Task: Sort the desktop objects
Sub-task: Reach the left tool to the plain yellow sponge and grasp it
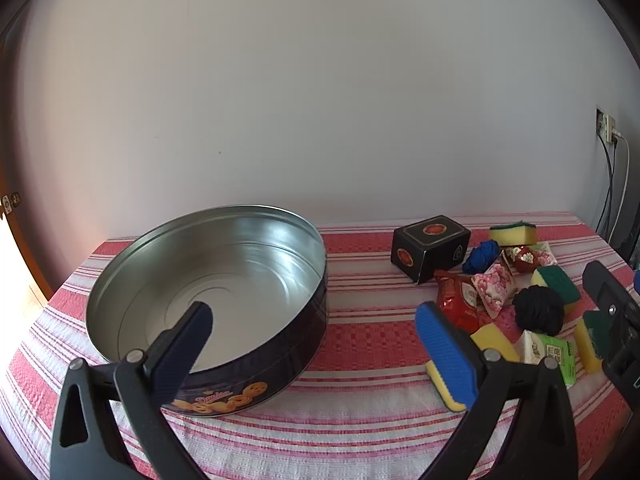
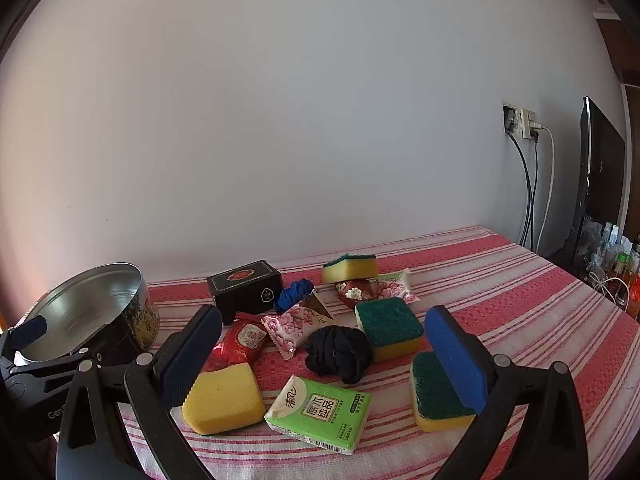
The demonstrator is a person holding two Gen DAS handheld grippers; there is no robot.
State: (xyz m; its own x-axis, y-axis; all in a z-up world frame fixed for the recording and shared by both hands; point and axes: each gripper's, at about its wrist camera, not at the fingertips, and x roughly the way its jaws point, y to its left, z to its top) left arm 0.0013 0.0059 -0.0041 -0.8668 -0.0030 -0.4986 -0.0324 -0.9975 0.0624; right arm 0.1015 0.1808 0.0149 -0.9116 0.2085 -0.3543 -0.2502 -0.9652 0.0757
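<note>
An empty round cookie tin [image 1: 208, 300] stands at the left of the striped cloth, also visible as the tin [image 2: 92, 312] at the left edge of the right wrist view. My left gripper [image 1: 316, 348] hovers open beside the tin's near wall, nothing between its fingers. A heap of objects lies to the right: a black box [image 2: 246, 288], blue yarn [image 2: 294, 294], black yarn [image 2: 338, 352], a green tissue pack [image 2: 320, 412], several yellow-green sponges, one being the sponge [image 2: 224, 398], and red and pink snack packets [image 2: 292, 328]. My right gripper [image 2: 328, 356] is open above the heap, holding nothing.
The table wears a red and white striped cloth [image 2: 500, 280] and stands against a white wall. A wall socket with cables [image 2: 524, 124] and a dark monitor [image 2: 600, 176] are at the right. Bottles [image 2: 616, 256] crowd the far right edge.
</note>
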